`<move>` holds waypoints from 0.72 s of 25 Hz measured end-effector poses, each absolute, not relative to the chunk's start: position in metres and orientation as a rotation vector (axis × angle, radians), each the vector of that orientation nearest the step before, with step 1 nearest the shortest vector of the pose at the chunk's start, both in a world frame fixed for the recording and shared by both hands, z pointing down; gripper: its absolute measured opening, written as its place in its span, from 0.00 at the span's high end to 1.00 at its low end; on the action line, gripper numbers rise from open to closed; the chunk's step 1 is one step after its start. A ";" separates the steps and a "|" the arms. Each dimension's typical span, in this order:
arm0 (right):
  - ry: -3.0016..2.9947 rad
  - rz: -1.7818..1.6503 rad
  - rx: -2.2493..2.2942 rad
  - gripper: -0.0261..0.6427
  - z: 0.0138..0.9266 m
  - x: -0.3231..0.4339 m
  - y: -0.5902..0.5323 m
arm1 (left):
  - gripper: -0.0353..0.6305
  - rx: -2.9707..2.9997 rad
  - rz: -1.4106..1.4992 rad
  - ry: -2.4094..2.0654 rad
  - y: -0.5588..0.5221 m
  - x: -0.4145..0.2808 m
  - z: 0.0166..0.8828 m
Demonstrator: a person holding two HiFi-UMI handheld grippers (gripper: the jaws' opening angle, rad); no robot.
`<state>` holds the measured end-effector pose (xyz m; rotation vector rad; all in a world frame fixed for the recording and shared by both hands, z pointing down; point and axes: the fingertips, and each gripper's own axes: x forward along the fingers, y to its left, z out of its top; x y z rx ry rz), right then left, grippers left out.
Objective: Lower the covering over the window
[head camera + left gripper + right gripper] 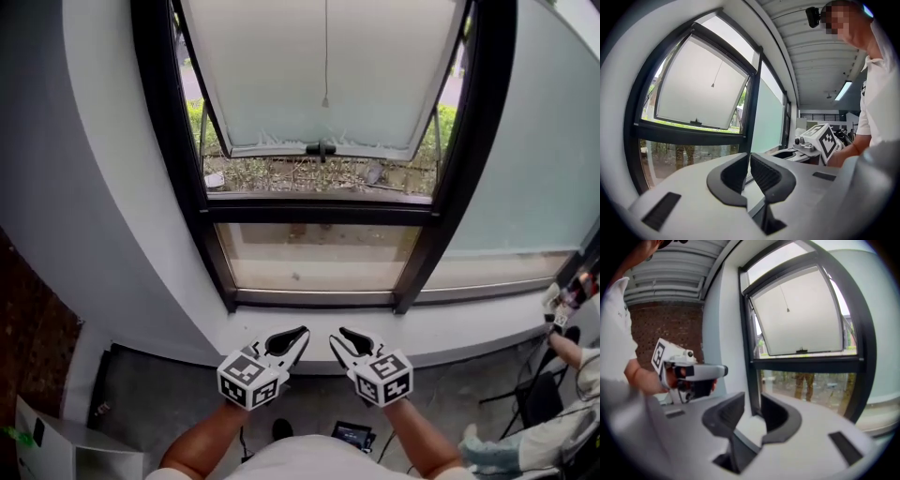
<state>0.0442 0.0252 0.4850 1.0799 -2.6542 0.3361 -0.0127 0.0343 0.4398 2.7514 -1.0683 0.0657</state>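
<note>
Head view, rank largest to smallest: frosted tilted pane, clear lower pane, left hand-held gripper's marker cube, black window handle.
Frosted tilted pane
Clear lower pane
Marker cube, enlarged by nearness
Black window handle

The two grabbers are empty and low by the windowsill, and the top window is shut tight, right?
Not quite: the top window stands tilted open at the bottom, as the head view shows. The left gripper and right gripper are empty, low by the windowsill.

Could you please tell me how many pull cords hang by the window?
1. A thin cord hangs in front of the middle of the tilted-open sash, ending above its handle. Any further cord higher up would be out of view.
</note>
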 end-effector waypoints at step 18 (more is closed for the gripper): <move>-2.592 0.200 1.173 0.80 0.464 -0.012 -0.051 | 0.92 2.805 0.004 -0.978 -0.040 -0.081 0.423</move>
